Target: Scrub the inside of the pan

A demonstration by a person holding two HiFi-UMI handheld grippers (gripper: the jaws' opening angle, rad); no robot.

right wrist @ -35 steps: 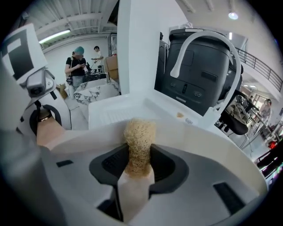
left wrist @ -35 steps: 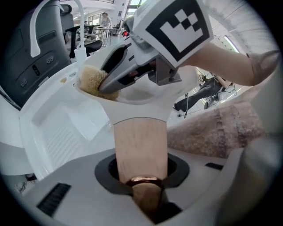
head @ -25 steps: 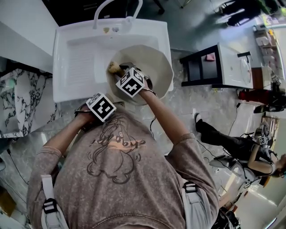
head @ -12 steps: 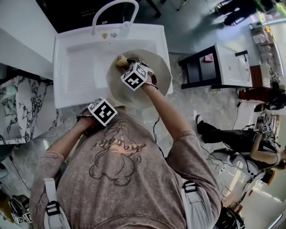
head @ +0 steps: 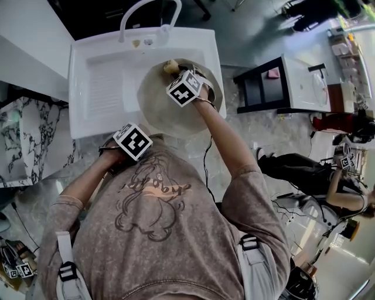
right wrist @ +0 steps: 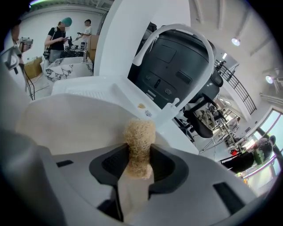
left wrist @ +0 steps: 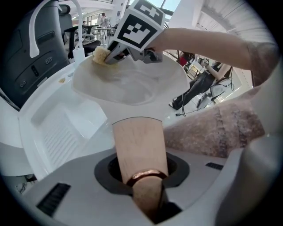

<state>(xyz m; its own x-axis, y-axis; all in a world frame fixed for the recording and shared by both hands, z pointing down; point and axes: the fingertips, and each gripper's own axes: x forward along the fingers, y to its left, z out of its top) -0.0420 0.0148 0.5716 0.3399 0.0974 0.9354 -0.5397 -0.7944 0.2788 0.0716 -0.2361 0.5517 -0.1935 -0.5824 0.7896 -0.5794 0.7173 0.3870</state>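
Observation:
A cream pan (head: 170, 114) lies in the white sink (head: 99, 53). Its wooden handle (left wrist: 139, 148) runs toward me, and my left gripper (left wrist: 141, 174) is shut on it at the copper ring. My right gripper (right wrist: 138, 163) is shut on a tan loofah scrubber (right wrist: 139, 139). In the head view the scrubber (head: 171, 66) presses against the pan's far inner wall, just ahead of the right gripper's marker cube (head: 184, 88). The left gripper view shows the pan's inside (left wrist: 132, 86) with the scrubber (left wrist: 101, 55) at its far left rim.
A white arched faucet (head: 149, 14) stands behind the sink, whose ribbed drainboard (head: 105, 88) is left of the pan. A marble counter (head: 23, 137) is at the left and a black-and-white side table (head: 290, 82) at the right. People stand further off at the right.
My right gripper has slid the scrubber from the pan's left inner wall up and rightward to its far wall. The left gripper has kept its hold on the handle.

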